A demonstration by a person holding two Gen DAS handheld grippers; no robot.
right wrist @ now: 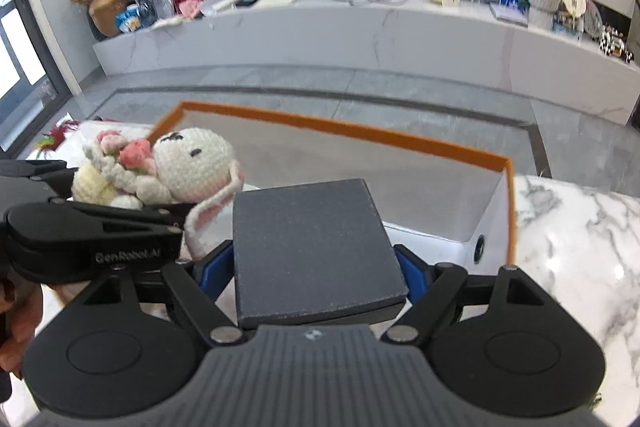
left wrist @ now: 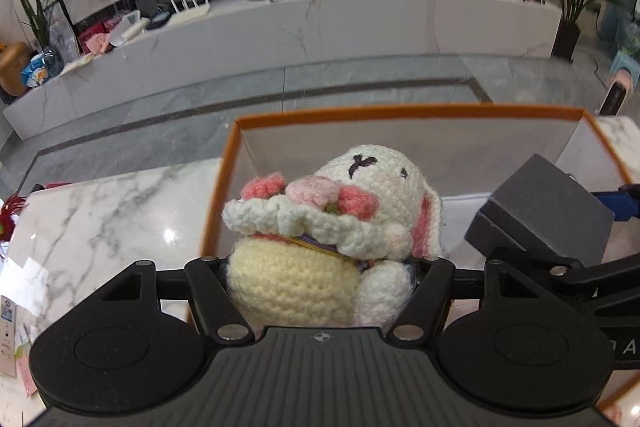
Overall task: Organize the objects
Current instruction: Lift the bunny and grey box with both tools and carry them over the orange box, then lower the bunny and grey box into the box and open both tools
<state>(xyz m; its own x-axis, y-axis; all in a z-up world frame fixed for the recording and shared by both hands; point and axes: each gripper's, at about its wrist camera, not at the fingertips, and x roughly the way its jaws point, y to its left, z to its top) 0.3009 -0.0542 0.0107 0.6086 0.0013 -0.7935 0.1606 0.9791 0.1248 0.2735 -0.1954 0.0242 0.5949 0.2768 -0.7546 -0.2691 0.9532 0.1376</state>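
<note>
One crocheted bunny (left wrist: 332,227), one grey box (right wrist: 316,251), one orange-rimmed box (right wrist: 400,141).

**Matte black grippers, blue pads on the right**

The left gripper (left wrist: 320,267) is matte black: a ribbed grey-black plate behind the fingers, flanked by two round discs, with silver screws at the linkage joints. The right gripper (right wrist: 316,267) has the same build, plus blue pads (right wrist: 414,275) inside its fingers. White lettering marks the left gripper's side. A bare hand (right wrist: 20,323) shows behind it.
</note>
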